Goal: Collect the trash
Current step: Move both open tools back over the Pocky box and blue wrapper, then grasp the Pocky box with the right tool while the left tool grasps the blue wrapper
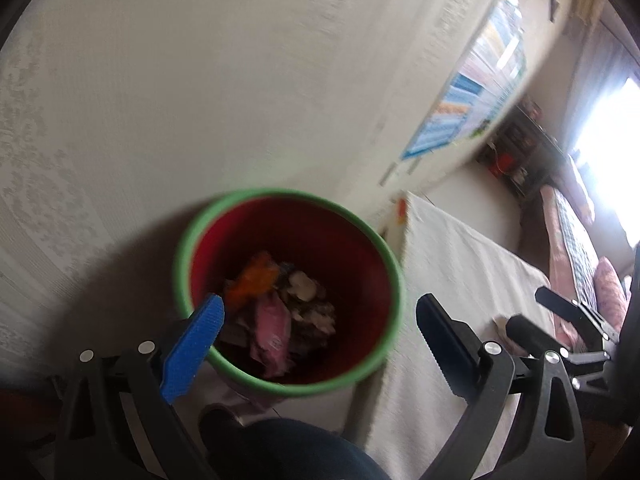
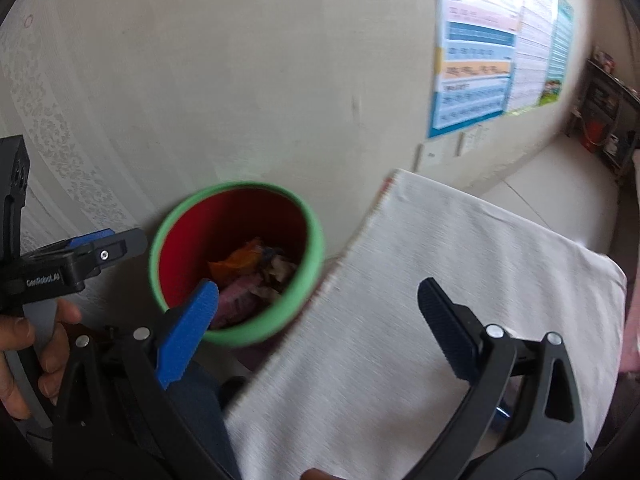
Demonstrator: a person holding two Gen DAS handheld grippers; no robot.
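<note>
1. Mostly wall [image 1: 200,80]: pale, patterned, fills the upper half of both views, blurred.
2. Table [image 2: 460,280] with a white cloth, running from 6 to 3 o'clock in the right wrist view; in the left wrist view it sits at 4 o'clock.
3. Poster [image 2: 492,52], blue and white bands, on the wall at 1 o'clock in the right wrist view; text too blurred to read.
4. Shelf [image 1: 524,148], dark, at 3 o'clock in the left wrist view, red items on it, details unclear.
5. Bin [image 1: 288,284]: red inside, green rim, against the wall just beside the table edge. Dead center-low in the left wrist view, at 7 o'clock of center in the right wrist view.
6. Trash [image 1: 276,304] lies in the bin bottom: orange piece, pink wrapper, white and grey scraps piled together.
7. Left gripper [image 1: 316,328]: fingers spread wide, nothing between them, above the bin; the blue pad [image 1: 192,352] overlaps the rim at 8 o'clock, the dark pad is off the rim at 4 o'clock. Also seen at 9 o'clock in the right wrist view, held by a hand [image 2: 24,360].
8. Right gripper [image 2: 320,332]: fingers spread wide, holding nothing; its blue pad overlaps the bin rim, its dark pad is over the cloth. In the left wrist view it shows at 4 o'clock, partly cut off.
</note>
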